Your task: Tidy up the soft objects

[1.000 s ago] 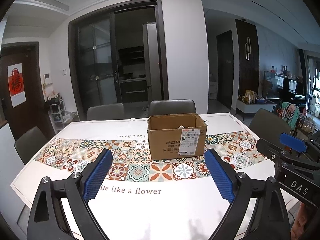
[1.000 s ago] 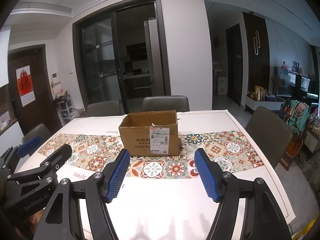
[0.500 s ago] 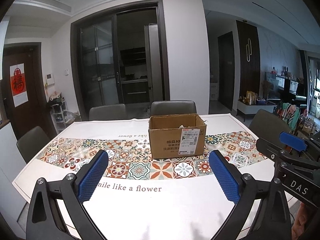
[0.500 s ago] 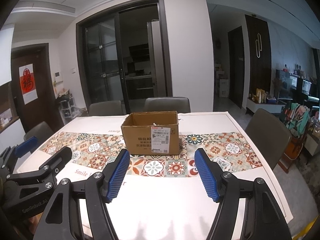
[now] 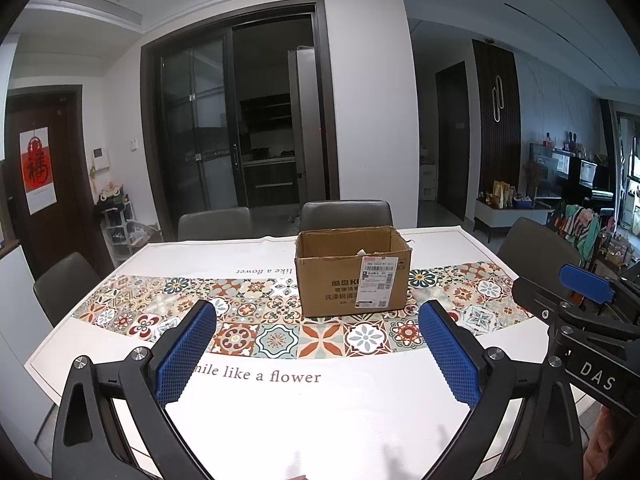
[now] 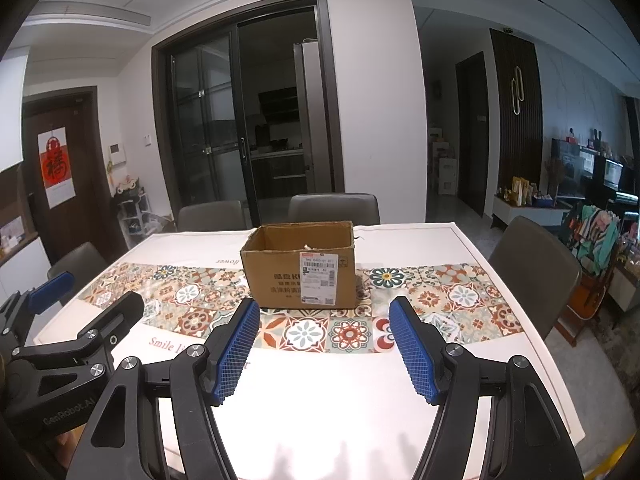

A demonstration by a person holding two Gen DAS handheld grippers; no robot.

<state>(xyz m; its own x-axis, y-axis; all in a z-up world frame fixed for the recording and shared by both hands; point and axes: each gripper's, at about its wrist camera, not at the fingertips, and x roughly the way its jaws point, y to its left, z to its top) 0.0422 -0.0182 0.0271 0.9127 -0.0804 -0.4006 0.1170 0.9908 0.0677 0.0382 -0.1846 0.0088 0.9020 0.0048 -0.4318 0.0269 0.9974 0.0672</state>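
Dining room with a big white table (image 5: 360, 412), patterned tile strip across the middle. Open cardboard box (image 5: 352, 276) sits on that strip, something pale barely peeking inside. Left hand-held gripper (image 5: 320, 344) has just been opening, nothing between its jaws. Right hand-held gripper (image 6: 324, 340) gapes empty too.

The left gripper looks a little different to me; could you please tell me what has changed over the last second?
The left gripper has just been opening: its blue fingers have spread wider, with nothing between them. Nothing was taken hold of or let go. The right gripper stayed open and empty, and the cardboard box stayed put on the table.
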